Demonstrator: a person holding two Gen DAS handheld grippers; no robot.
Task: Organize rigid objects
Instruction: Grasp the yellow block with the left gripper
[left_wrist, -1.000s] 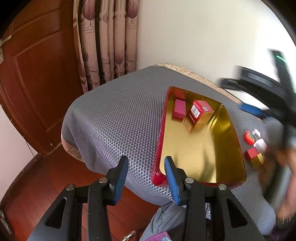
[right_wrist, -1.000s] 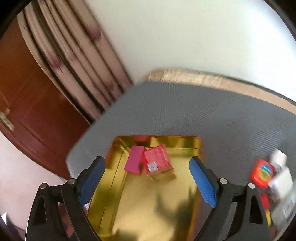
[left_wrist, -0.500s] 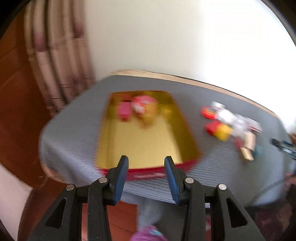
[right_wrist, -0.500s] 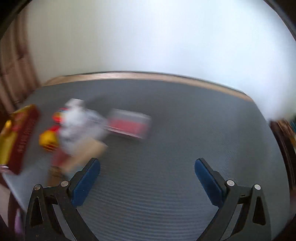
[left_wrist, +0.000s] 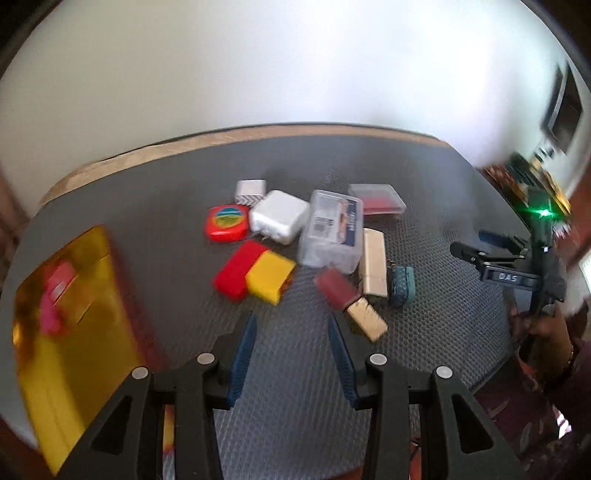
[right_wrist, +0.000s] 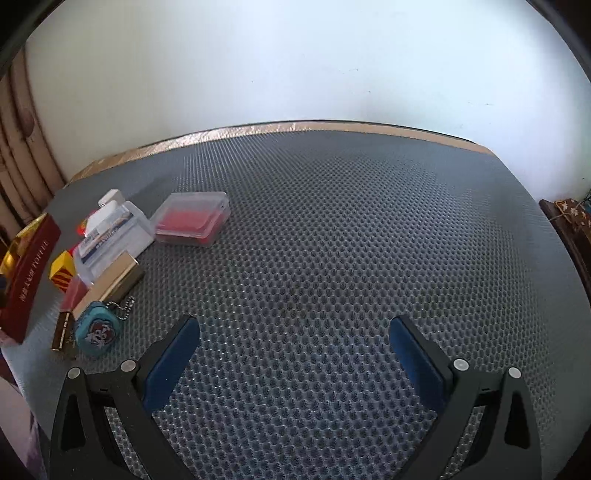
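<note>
My left claw (left_wrist: 291, 354): spread, nothing between the blue pads, hovering over the near edge of the table, pointed at the pile.
My right claw (right_wrist: 293, 354): spread wide and empty, over bare grey mat (right_wrist: 351, 240) right of the pile.
Pile: a loose cluster mid-table, between the tin and my right claw.
Clear lidded box (left_wrist: 332, 230): the biggest piece, long axis running from near edge to far edge, label up; what is inside I cannot tell.
Flat clear case (right_wrist: 192, 223): at the far right of the pile, red content showing through its lid, just beside the lidded box.
Beige bar (left_wrist: 373, 264): long axis near-to-far, lying against the lidded box's right side.
Red-and-yellow block (left_wrist: 255, 275): at the pile's near left, long axis slanted toward the far right corner.
Dark red piece (left_wrist: 334, 288): tilted, with a small gold bar (left_wrist: 367, 319) at its near end.
Teal keychain pouch (right_wrist: 96, 328): nearest my right claw, ball chain trailing toward the beige bar.
White square box (left_wrist: 279, 218): touching the round red tape case (left_wrist: 226, 222) on its left.
Gold tin (left_wrist: 70, 332): open, at the left edge, red outer wall; a red and a pink piece inside at its far end, blurred.
</note>
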